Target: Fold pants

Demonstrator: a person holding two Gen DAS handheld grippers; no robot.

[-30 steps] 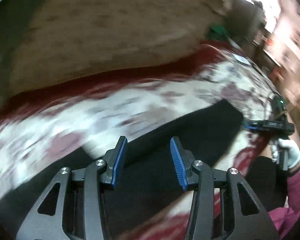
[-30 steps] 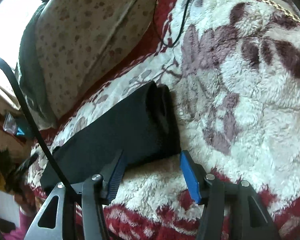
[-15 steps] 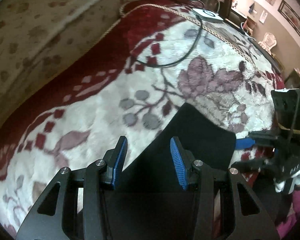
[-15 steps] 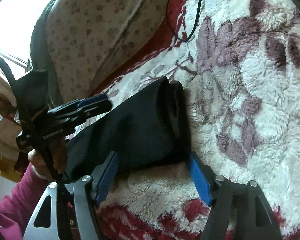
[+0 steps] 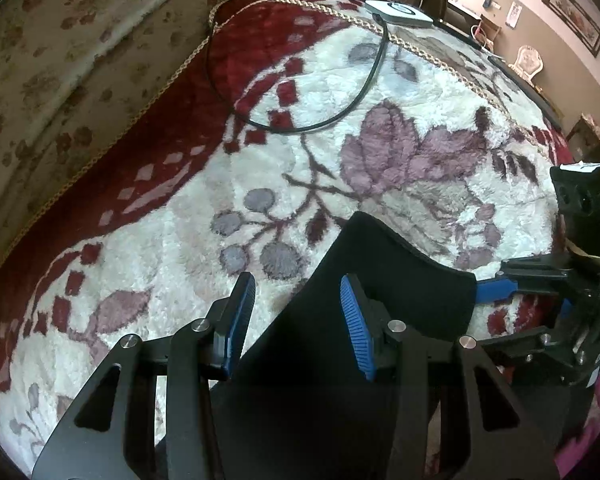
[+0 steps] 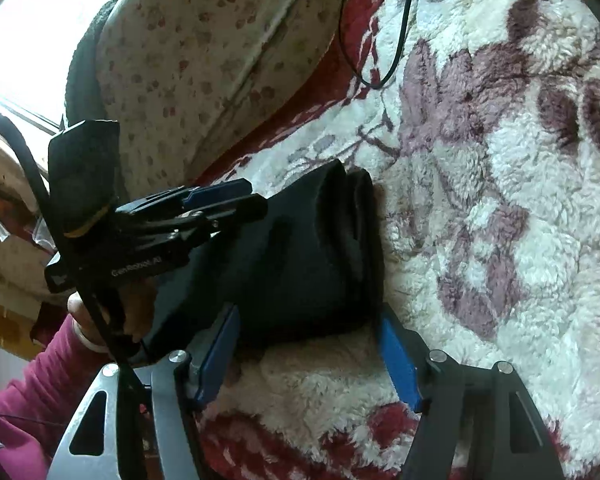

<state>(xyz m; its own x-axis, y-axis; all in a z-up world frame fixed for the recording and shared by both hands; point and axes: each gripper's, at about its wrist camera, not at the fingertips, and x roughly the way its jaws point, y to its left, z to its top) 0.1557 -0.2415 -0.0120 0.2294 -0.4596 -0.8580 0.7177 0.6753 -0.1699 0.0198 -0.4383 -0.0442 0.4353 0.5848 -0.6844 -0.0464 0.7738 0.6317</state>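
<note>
The pants point(image 6: 284, 256), black and folded into a thick strip, lie on a fleecy white and red floral blanket point(image 5: 380, 92). The right gripper point(image 6: 308, 356) stands spread wide at the strip's end, a blue pad on either side of its near edge; its jaws are closing a little, the fabric lies between them, and the pads seem not to press it, though the near edge is dark. The left gripper point(image 5: 296, 320) is about half open over the strip farther along, its right finger point(image 5: 356, 324) above the black cloth and its left over the blanket, gripping nothing. A black cable point(image 5: 364, 92) curls on the blanket well beyond the pants.
</note>
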